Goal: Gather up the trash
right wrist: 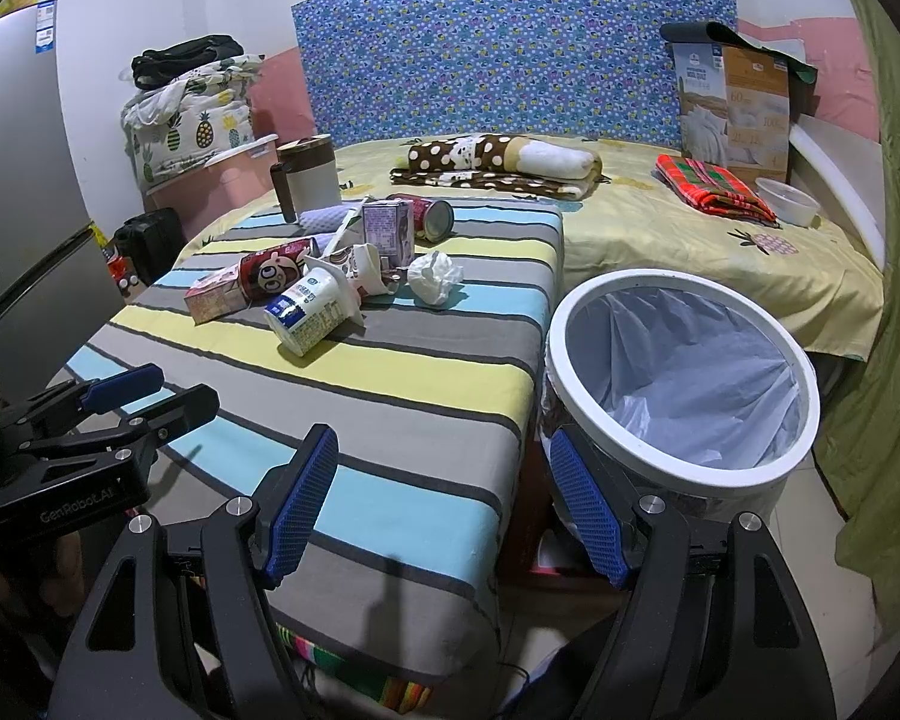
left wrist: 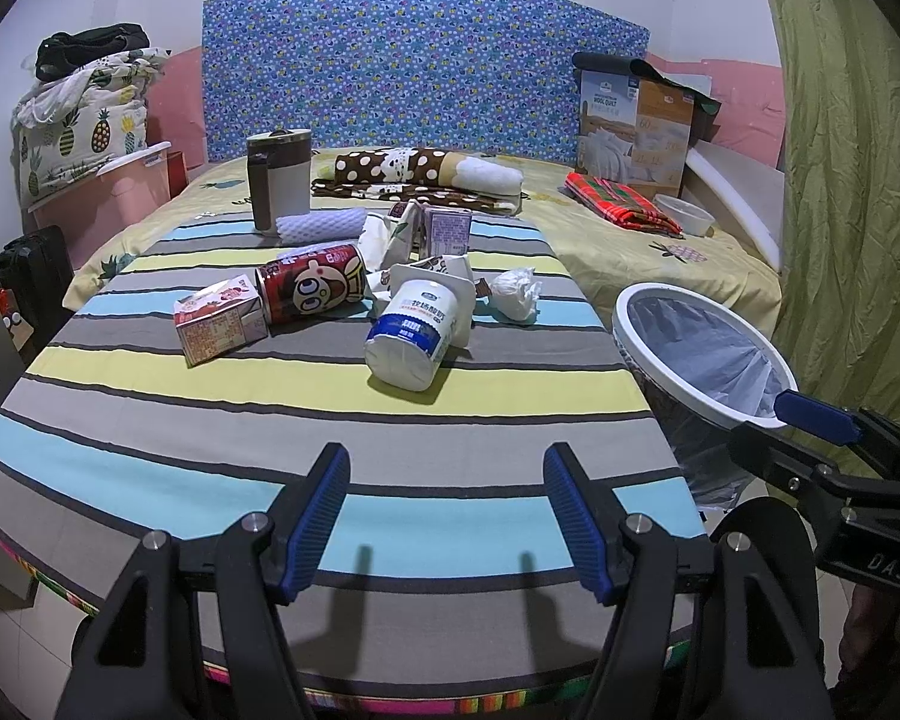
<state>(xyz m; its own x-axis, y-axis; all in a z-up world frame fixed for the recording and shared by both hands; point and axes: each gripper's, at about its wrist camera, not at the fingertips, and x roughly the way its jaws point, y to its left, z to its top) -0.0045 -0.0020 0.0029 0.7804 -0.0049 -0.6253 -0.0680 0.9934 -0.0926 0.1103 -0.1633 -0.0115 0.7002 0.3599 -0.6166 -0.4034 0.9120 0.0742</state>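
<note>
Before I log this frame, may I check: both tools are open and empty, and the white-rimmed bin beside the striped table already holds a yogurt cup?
Not quite: the right wrist view shows the bin holding only its liner. The yogurt cup lies on the striped table. Both the left tool and right tool are open and empty.

The pile of trash is overlapping itself: the yogurt cup [left wrist: 411, 330] is covering part of the torn carton [left wrist: 444, 273] behind it, and the red can [left wrist: 309, 290] is hiding an end of the pink carton [left wrist: 219, 319]. A second can [right wrist: 432, 217] is showing only in the right wrist view, half behind the purple carton [right wrist: 388, 232]. The bin [right wrist: 684, 381] is losing its lower body behind a right-gripper finger [right wrist: 588, 513]. The lettering on the cartons is too small to read.
</note>
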